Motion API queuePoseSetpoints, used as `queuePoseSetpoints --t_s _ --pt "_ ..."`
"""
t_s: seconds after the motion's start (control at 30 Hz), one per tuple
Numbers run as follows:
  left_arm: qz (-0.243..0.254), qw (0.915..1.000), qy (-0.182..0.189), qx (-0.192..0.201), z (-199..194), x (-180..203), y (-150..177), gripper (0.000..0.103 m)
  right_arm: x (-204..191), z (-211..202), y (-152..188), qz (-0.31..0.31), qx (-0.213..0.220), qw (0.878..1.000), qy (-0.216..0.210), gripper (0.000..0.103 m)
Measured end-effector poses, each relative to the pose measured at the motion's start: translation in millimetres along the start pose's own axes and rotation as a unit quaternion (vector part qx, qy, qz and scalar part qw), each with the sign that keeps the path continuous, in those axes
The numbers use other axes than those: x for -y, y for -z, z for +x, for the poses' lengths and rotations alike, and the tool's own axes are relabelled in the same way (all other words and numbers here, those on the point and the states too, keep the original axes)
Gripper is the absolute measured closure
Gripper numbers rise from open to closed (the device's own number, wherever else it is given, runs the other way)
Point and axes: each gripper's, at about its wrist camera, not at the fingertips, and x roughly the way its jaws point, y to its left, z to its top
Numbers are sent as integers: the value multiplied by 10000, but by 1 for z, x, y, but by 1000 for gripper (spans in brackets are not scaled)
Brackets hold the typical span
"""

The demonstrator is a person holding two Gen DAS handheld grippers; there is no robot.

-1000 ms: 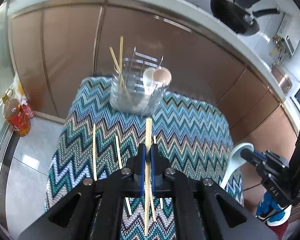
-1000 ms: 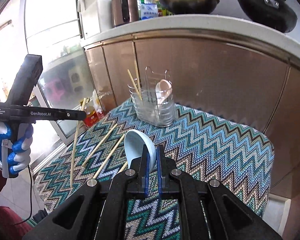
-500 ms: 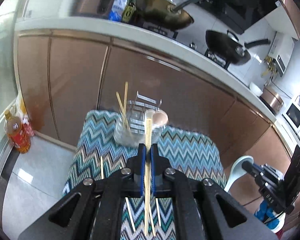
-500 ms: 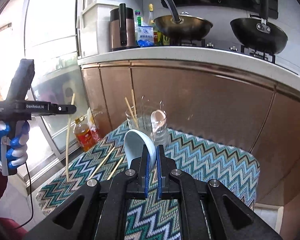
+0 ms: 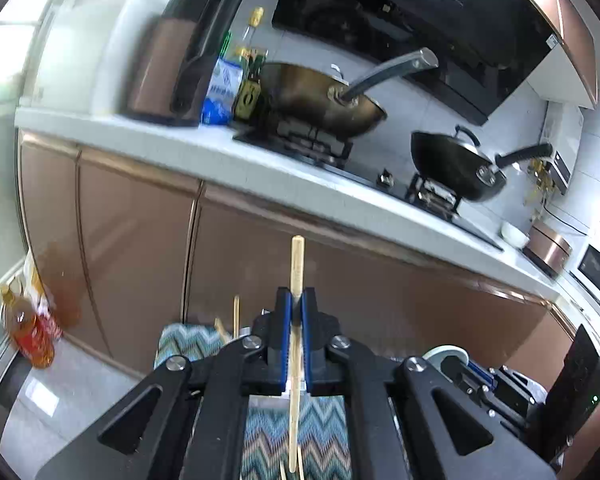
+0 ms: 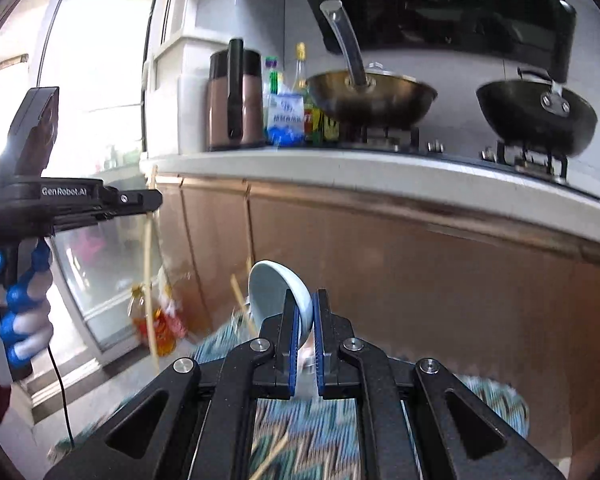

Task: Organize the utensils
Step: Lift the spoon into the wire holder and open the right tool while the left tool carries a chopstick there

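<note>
- The left gripper [image 5: 296, 308] is clamped on a wooden chopstick [image 5: 297, 264], held upright.
- A pale blue spoon [image 6: 276, 294] is pinched by the right gripper [image 6: 305, 312].
- Below both, blurred, a zigzag cloth [image 5: 300, 436] is probably covering the bench.

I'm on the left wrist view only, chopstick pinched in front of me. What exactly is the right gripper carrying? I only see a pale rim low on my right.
Observer: The right gripper is shut on a pale blue ceramic spoon, its bowl sticking up above the fingertips.
Operator: How does my chopstick hang, seen from over there?
Observer: From the right wrist view, the chopstick runs nearly upright through the left gripper, with most of its length below it.
Operator: Who's holding my gripper?
Observer: A hand in a blue and white glove is wrapped around its handle.
</note>
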Motion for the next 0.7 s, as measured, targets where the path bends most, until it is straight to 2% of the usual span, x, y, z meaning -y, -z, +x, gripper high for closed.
queuePoseSetpoints --t_s 0.3,0.47,0.7 --pt "-32 9969 -695 367 89 -9 -15 99 -1 78 -8 -226 153 9992 301 96" --pt "-192 9949 -877 468 118 -25 -8 99 0 107 2 -217 237 9989 334 96" --pt "27 9920 -1134 553 150 -28 11 99 1 134 27 -182 111 9992 334 95"
